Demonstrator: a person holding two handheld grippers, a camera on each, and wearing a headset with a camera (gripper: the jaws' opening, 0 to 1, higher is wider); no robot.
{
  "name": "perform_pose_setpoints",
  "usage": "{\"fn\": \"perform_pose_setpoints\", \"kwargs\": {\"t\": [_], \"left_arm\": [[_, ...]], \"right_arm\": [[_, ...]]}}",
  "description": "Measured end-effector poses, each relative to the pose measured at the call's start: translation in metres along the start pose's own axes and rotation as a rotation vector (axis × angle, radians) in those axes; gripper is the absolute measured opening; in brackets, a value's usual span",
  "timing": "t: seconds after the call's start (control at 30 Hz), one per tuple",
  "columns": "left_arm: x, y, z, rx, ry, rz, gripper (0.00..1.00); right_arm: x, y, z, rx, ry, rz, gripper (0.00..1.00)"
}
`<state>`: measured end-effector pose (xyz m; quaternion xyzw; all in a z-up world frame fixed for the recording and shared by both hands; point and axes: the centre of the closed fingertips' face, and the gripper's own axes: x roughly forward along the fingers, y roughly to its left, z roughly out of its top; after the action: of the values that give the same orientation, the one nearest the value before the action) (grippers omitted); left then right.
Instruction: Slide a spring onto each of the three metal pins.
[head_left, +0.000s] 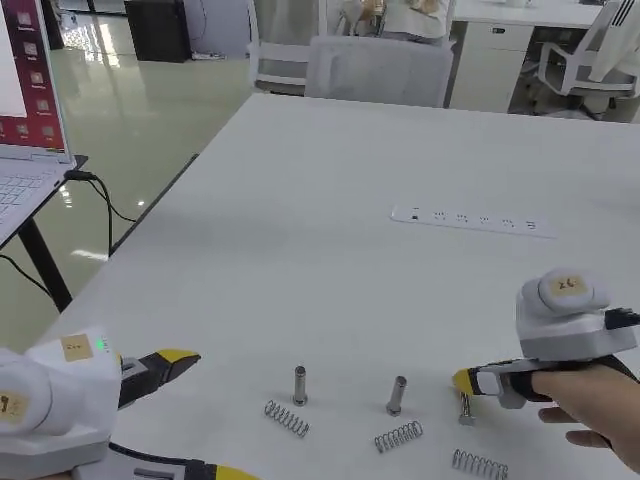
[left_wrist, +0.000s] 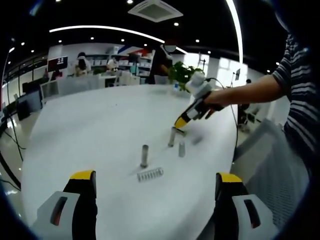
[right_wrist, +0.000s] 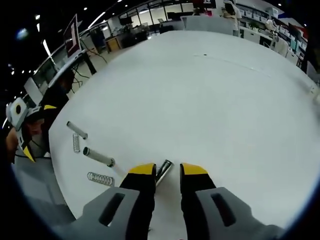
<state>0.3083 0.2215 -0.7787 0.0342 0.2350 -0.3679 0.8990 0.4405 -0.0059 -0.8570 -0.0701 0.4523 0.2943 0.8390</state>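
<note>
Nearest the person, the left gripper (head_left: 208, 413) hovers low over the near left corner of the bench (head_left: 330, 270). Its jaws are spread wide and hold nothing. Next out lie three springs in a loose row, all flat on their sides: the left spring (head_left: 287, 417), the middle spring (head_left: 399, 436) and the right spring (head_left: 480, 464). None of them is on a pin. Just beyond the springs stand three pins, upright with the long axis vertical: the left pin (head_left: 299, 384), the middle pin (head_left: 397, 394) and the right pin (head_left: 466, 408). Each pin has one spring just in front of it, slightly to one side, near but not touching. The right gripper (right_wrist: 167, 170) comes in from the right, its yellow tips at the top of the right pin. In the right gripper view its jaws are narrow, and the pin sits in the slot between them, close against one jaw with a sliver of gap on the other side. So the pin looks bracketed rather than clamped. The coming move seems to turn on that fit: the pin lies dead ahead between the right jaws, and the right spring lies nearer the person than the pin, below that hand. The left gripper is the nearer one to the left spring and left pin, which lie ahead of its open jaws and well apart from them. Farther out the bench carries a white power strip (head_left: 470, 220), and a laptop (head_left: 25, 110) stands off its left edge.
</note>
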Motion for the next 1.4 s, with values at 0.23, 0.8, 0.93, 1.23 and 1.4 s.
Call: {"fn": "perform_pose_setpoints", "kwargs": {"t": [0.23, 0.8, 0.93, 1.23, 1.4], "left_arm": [[-0.003, 0.005, -0.002, -0.01, -0.002, 0.011, 0.95], [0.0, -0.003, -0.002, -0.016, 0.002, 0.001, 0.94], [0.0, -0.004, 0.001, -0.016, -0.002, 0.001, 0.94], [0.002, -0.009, 0.003, -0.007, -0.003, -0.008, 0.94], [0.001, -0.014, 0.004, 0.001, 0.0, -0.021, 0.94]], "right_arm": [[0.005, 0.005, -0.001, -0.024, 0.019, -0.014, 0.09], [-0.004, 0.009, -0.009, -0.146, -0.022, 0.02, 0.05], [-0.013, 0.007, -0.005, -0.134, -0.067, 0.026, 0.05], [-0.027, 0.011, 0.002, -0.104, -0.14, 0.045, 0.05], [-0.033, 0.011, 0.006, -0.118, -0.178, 0.036, 0.05]]}}
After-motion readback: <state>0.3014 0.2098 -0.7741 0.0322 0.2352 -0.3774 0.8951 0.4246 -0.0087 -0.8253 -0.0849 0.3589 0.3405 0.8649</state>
